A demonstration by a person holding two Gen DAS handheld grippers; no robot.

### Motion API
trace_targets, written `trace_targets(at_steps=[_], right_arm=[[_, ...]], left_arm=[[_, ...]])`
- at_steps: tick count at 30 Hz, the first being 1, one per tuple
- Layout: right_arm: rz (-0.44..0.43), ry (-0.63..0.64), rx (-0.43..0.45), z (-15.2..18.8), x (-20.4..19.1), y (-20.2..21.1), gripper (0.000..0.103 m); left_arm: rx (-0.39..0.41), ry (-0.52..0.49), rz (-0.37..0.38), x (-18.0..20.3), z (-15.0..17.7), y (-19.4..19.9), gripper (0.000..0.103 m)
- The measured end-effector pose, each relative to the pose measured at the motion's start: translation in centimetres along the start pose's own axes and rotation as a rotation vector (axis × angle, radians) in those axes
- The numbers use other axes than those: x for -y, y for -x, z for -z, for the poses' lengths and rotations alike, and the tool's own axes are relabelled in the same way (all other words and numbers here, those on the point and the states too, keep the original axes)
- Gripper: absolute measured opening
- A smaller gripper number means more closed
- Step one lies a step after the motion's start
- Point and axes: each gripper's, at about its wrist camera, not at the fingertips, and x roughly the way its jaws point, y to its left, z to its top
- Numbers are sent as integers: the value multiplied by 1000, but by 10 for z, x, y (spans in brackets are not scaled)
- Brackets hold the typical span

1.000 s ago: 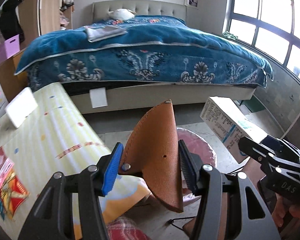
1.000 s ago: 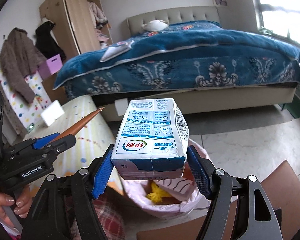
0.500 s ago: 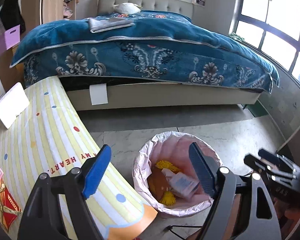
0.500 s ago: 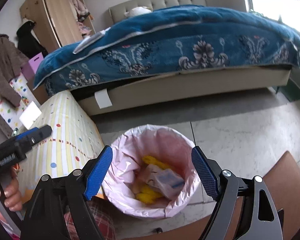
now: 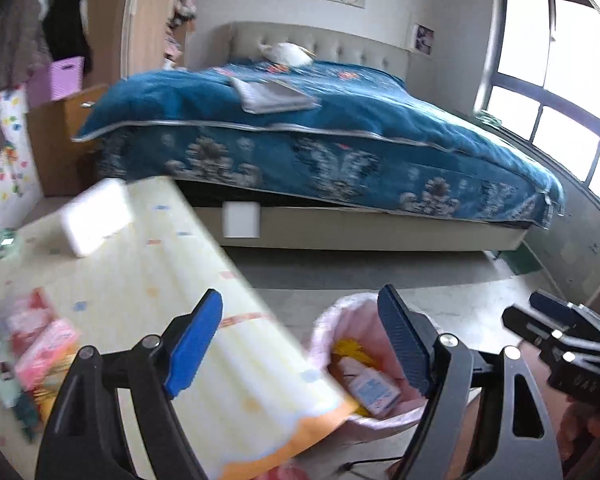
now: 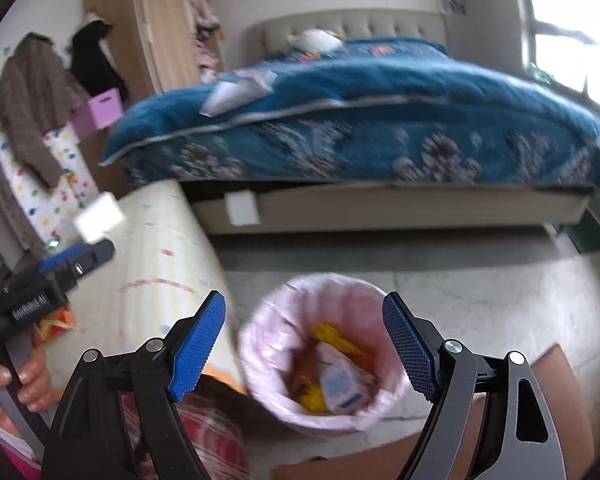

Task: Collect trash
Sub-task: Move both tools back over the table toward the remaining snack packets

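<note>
A trash bin with a pink liner (image 6: 276,320) stands on the floor beside the table; in the left wrist view the bin (image 5: 332,320) is at lower middle. Inside lie a white and blue milk carton (image 6: 340,388) (image 5: 368,388) and yellow scraps (image 6: 332,336). My right gripper (image 6: 304,344) is open and empty above the bin. My left gripper (image 5: 300,344) is open and empty over the table edge, left of the bin. Pink and red wrappers (image 5: 44,348) lie on the table at the left.
The table has a yellow striped cloth (image 5: 160,272) with a white box (image 5: 96,216) at its far end. A bed with a blue cover (image 5: 320,132) fills the back. A brown chair seat (image 6: 556,400) is at lower right. Grey tiled floor (image 6: 500,296) lies beyond the bin.
A second ago my left gripper held a brown leather piece and my right held the milk carton. Both opened over the bin and are empty. Both views have since tilted up and shifted left.
</note>
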Motion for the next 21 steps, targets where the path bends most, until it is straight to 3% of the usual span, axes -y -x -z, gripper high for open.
trace_targets(at_steps=[2,14,21], right_arm=[[-32,16,13,0,-16,2,80],[-220,222,25,-8,-206,1,79],[-263,390,12,0,-284,-1,78]], left_arm=[[18,17,-43,-25,7,21,78],[41,178,-311,-199,60,131,80],[48,244,-397,-240,73,165,81]])
